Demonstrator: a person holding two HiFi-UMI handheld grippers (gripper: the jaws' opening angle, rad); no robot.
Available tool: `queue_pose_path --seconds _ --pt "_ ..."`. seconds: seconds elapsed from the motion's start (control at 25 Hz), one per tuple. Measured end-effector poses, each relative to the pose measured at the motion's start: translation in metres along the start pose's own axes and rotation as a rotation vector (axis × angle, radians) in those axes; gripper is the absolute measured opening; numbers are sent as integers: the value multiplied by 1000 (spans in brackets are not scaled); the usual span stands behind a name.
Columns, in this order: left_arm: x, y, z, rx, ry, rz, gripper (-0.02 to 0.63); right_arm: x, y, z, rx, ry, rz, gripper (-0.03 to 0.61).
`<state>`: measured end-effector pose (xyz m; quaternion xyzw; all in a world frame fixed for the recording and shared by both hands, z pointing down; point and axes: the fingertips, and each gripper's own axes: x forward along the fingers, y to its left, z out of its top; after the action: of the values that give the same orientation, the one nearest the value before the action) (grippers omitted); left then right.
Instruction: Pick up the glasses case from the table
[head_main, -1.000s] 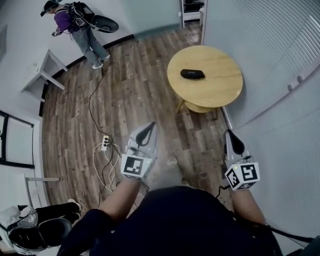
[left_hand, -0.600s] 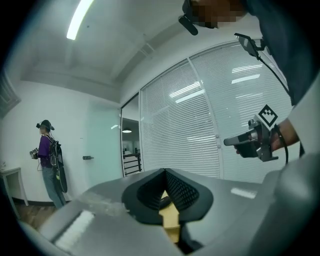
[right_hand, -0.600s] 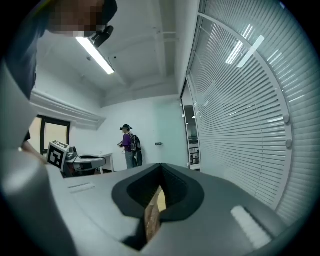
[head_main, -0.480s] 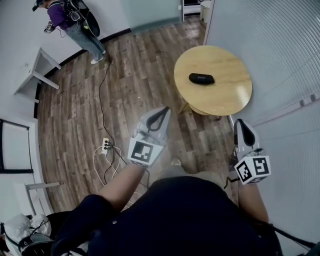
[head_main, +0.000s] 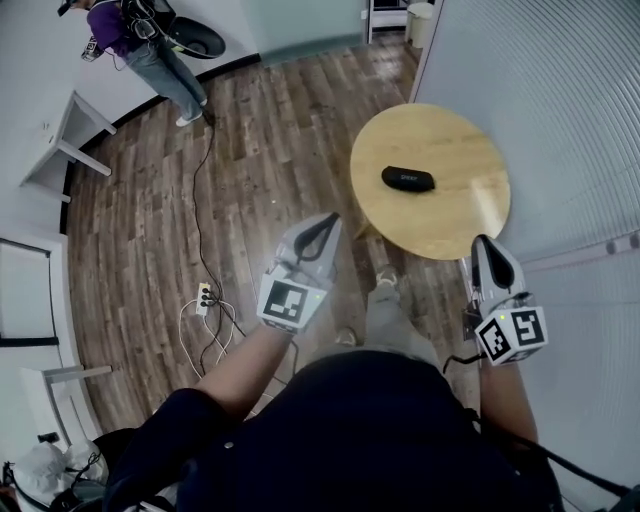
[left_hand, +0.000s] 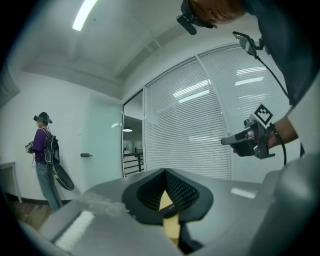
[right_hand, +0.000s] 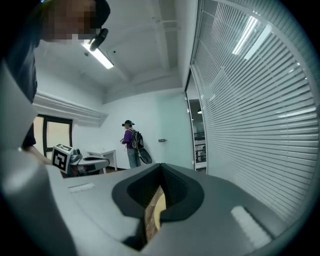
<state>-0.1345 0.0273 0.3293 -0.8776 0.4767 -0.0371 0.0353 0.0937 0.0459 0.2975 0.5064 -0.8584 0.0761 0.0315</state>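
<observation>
While on table (head_main: 470, 215), glasses case (head_main: 408, 179) left-to-right

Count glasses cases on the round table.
1. The black glasses case lies near the middle of the round wooden table. Nearly the whole tabletop shows, so a hidden one is unlikely.

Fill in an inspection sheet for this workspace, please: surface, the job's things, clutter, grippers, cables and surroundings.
Surface: round wooden table, standing on a wood-plank floor.
Job's things: black glasses case, lying on the table, untouched.
Clutter: nothing seen on the table besides the case.
Grippers: left hand-held gripper jaws together, empty; right hand-held gripper jaws together, empty; neither touches the case.
Cables: power strip on the floor with looped leads; a long cable runs from it toward the far wall.
Surroundings: slatted blinds beside the table; a person standing by the far wall; a white desk.
</observation>
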Motion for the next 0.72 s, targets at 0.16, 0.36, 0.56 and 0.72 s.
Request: queue_pose_path --seconds 0.16,0.36,0.56,0.72 --pt "30 21 1 -4 5 27 3 52 -24 2 -2 2 53 8" --pt "84 49 -3 4 57 54 3 116 -57 5 22 42 103 8" --pt "155 72 -3 7 83 80 3 177 -95 2 25 83 174 8" --pt "203 88 -6 38 107 92 3 210 -124 -2 43 107 208 8"
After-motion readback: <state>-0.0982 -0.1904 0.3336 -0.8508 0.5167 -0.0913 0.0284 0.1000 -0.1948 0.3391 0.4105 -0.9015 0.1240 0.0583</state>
